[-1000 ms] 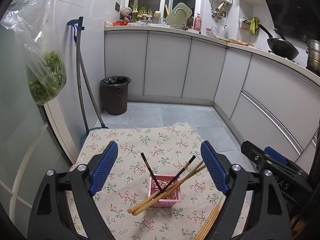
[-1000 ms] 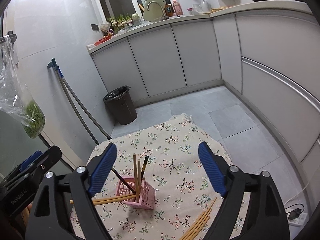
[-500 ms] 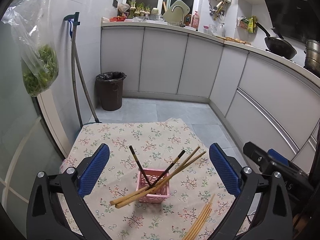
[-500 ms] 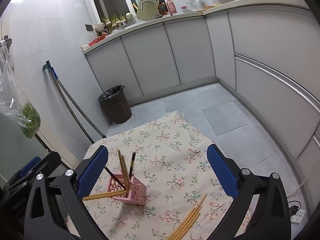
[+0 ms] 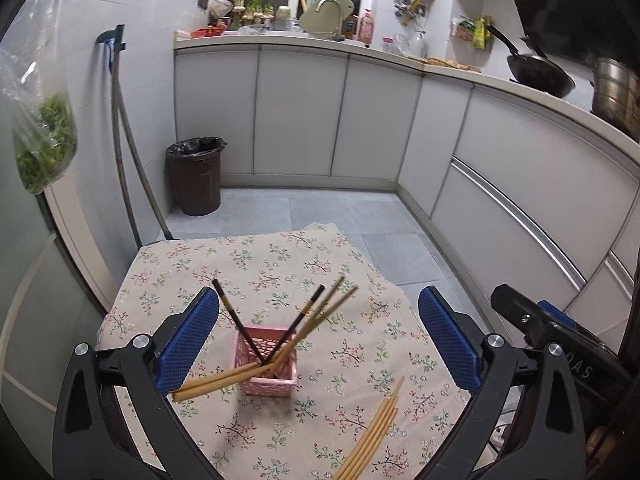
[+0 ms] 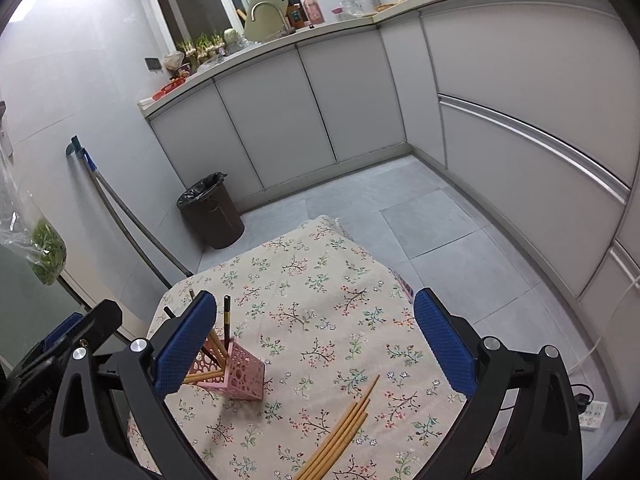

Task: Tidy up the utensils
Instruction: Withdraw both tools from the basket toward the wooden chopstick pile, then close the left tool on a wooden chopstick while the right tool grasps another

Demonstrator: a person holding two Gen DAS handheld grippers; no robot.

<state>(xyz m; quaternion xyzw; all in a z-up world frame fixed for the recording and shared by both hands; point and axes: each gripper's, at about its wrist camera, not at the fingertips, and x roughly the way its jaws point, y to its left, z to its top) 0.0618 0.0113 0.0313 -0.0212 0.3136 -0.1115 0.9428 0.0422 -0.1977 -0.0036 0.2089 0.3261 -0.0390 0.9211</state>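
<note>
Both grippers, the left gripper [image 5: 318, 340] and the right gripper [image 6: 316, 344], are hanging wide apart and empty above the table [image 6: 320, 264] while we are judging that the right one should be lowering squarely over the loose chopsticks [image 6: 340, 432] lying near the pink holder [image 5: 267, 362], pinching them mid-length before tipping them in.

Basket [image 5: 267, 364] pink, lattice holes. Chopsticks [image 5: 370, 436] light wood; two [image 5: 236, 318] dark. Tablecloth [image 5: 280, 264] cream, small floral sprigs. Pads [image 5: 188, 344] blue, textured. Bin [image 5: 195, 176] brown, black liner. Cabinets [image 5: 296, 112] grey-white.
</note>
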